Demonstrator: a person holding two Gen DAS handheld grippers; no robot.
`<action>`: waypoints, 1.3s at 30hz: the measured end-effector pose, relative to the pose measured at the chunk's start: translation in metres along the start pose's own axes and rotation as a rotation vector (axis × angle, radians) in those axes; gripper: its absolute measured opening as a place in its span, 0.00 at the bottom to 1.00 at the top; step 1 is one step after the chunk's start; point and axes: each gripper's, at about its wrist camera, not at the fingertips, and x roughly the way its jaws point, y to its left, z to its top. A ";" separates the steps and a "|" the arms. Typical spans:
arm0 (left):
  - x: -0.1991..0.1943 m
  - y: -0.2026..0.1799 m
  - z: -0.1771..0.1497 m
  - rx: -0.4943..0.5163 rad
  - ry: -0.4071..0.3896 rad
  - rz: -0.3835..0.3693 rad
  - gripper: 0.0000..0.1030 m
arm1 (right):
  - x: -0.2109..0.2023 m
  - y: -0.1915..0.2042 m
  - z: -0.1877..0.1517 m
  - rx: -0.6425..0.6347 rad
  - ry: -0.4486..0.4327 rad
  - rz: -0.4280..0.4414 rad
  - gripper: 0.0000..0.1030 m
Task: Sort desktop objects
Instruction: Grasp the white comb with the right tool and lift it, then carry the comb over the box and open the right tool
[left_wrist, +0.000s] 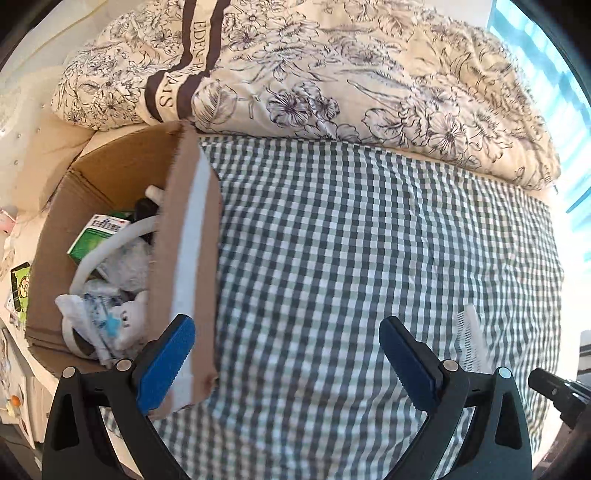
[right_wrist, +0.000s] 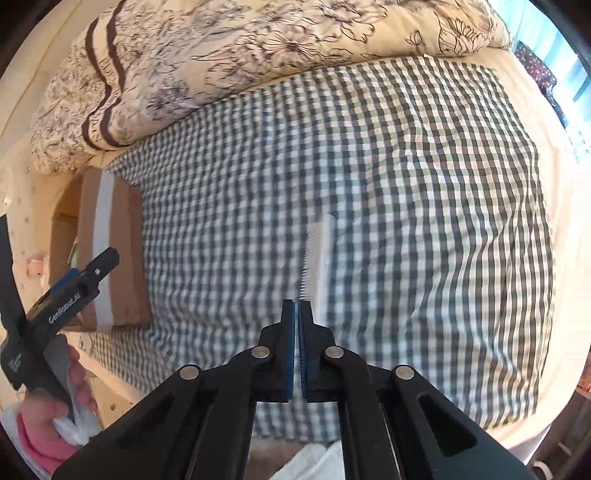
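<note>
Left gripper (left_wrist: 286, 354) with its blue-padded fingers spread wide, empty, above the checked cloth (left_wrist: 369, 240); its left finger (left_wrist: 168, 363) overlaps the near flap of the cardboard box (left_wrist: 188, 236) in view, though contact cannot be confirmed. Right gripper (right_wrist: 296, 308) with its pads pressed together and nothing visible between them, its tips just short of the near end of the white comb (right_wrist: 319, 254). The comb lies flat on the cloth, teeth to the left, well apart from the box. The box stands at the cloth's left edge, open-topped, holding a green carton (left_wrist: 98, 238), a white tube (left_wrist: 110, 251) and crumpled wrappers (left_wrist: 107, 314). Between box and comb the cloth is bare. A floral quilt (left_wrist: 332, 66) is bunched along the cloth's far edge. A hand (right_wrist: 62, 402) grips the left tool's handle at lower left. Bright window (left_wrist: 546, 55) at upper right.
</note>
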 end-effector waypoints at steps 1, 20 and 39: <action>-0.003 0.006 0.000 0.009 0.001 -0.018 0.99 | -0.002 0.004 -0.005 0.007 -0.011 0.001 0.02; 0.027 0.031 -0.030 0.163 0.063 -0.030 0.99 | 0.144 -0.018 0.011 0.074 -0.007 -0.177 0.54; -0.022 0.055 -0.003 0.168 -0.031 -0.091 1.00 | 0.014 0.074 -0.021 -0.043 -0.190 -0.073 0.32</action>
